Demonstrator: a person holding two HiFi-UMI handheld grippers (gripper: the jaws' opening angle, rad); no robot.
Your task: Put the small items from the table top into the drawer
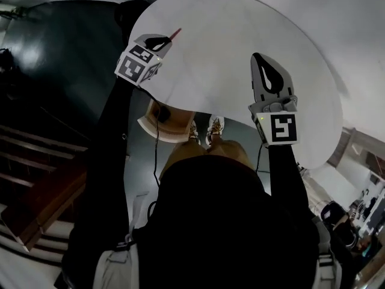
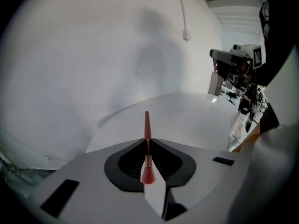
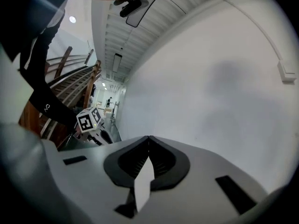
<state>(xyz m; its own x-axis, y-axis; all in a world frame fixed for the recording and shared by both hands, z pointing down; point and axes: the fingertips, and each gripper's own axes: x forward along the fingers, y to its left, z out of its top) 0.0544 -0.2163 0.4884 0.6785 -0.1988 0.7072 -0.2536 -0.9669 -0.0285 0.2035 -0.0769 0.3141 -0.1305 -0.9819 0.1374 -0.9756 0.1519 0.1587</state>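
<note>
The left gripper [image 1: 165, 41] is hanging at 11 o'clock in the head view, over the 9 o'clock edge of the round white desk [image 1: 228, 29]. It is grasping a slim red tapered stick [image 1: 175, 34] whose thin end is poking out past the fingertips toward 1 o'clock. In the left gripper view the left gripper [image 2: 147, 143] is pinching the slim red tapered stick [image 2: 147, 125] between its jaws about halfway along. The pointed end is aiming at 12 o'clock, and the thicker red end is lying back inside the jaw hollow at 6 o'clock. The desk [image 2: 196, 120] is spreading out beyond the tip, and whether the stick is touching it is not showing. The right gripper [image 1: 260, 58] is hovering at 2 o'clock in the head view, over the desk's near rim and well apart from the left one. In the right gripper view the right gripper [image 3: 148, 138] is clenched, its jaws meeting with nothing between them, and it is facing a plain white wall [image 3: 210, 78]. The left gripper's marker cube is showing there at 9 o'clock. A pale wooden drawer [image 1: 150, 125] is standing open beneath the desk's near edge, just above the middle of the head view, toward 11 o'clock. The person's black sleeves [image 1: 105, 179] are reaching up to both grippers.
</note>
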